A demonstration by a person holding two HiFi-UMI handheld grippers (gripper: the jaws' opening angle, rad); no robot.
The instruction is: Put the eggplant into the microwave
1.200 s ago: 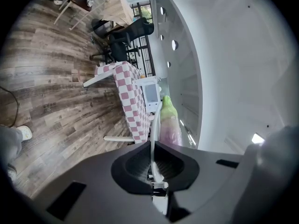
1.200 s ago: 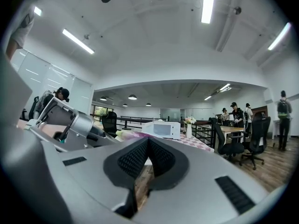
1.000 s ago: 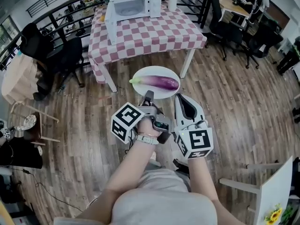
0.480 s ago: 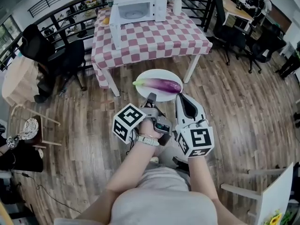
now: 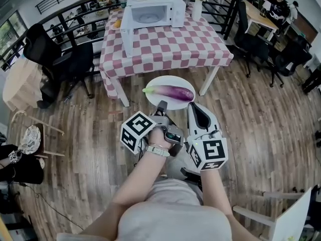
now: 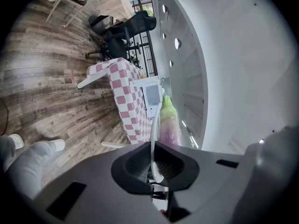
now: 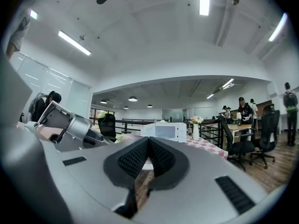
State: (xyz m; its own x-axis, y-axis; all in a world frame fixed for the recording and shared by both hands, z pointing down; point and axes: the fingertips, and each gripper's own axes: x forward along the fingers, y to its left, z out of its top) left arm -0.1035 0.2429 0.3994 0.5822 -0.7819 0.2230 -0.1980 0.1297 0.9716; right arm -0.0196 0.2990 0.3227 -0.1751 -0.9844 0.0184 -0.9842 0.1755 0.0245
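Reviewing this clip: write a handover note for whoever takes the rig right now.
Left gripper: shut on the plate at its near rim, carrying it.
Right gripper: shut, nothing in it, beside the plate.
Eggplant lies on the plate, short of the checkered table.
Microwave stands on that table, door open.
Done: eggplant is up on its plate.
Left: reach the table, put the eggplant in the microwave.

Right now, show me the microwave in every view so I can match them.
Head view: microwave, top centre.
Left gripper view: microwave, centre, tipped sideways.
Right gripper view: microwave, centre, just above the jaws.
Shared landmark: the checked tablecloth under it.
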